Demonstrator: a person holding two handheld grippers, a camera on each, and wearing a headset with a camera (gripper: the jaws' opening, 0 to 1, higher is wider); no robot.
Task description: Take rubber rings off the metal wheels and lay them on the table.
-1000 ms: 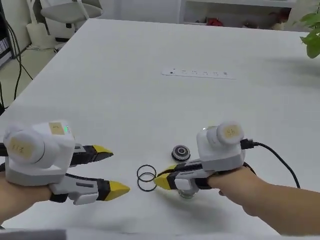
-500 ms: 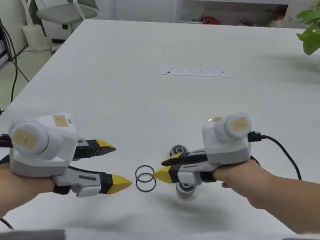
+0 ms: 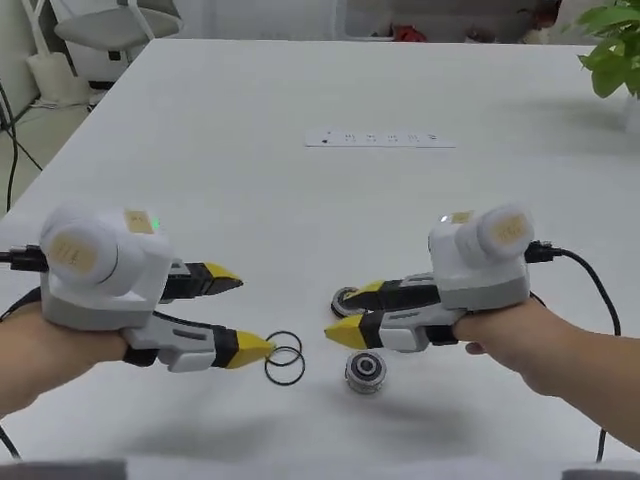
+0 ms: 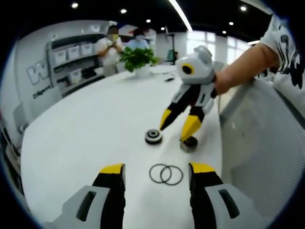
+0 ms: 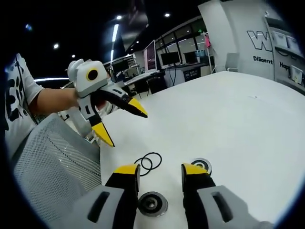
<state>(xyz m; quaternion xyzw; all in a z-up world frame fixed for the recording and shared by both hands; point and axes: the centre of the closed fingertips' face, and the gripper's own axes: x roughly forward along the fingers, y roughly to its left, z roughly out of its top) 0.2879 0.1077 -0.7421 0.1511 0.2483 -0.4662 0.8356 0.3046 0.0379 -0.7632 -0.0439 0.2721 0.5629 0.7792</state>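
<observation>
**Already, rubber rings lying on the bench**

Both the left gripper and right gripper are hovering, jaws apart and empty, the rings between them. Two metal wheels are sitting near the right gripper.

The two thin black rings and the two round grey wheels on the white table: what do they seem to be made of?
The two thin black rings look like rubber: matte, dark, very slender, lying flat. The two round grey wheels look like metal: silvery rims that catch light around dark centres. Neither is certain from looks alone.
</observation>
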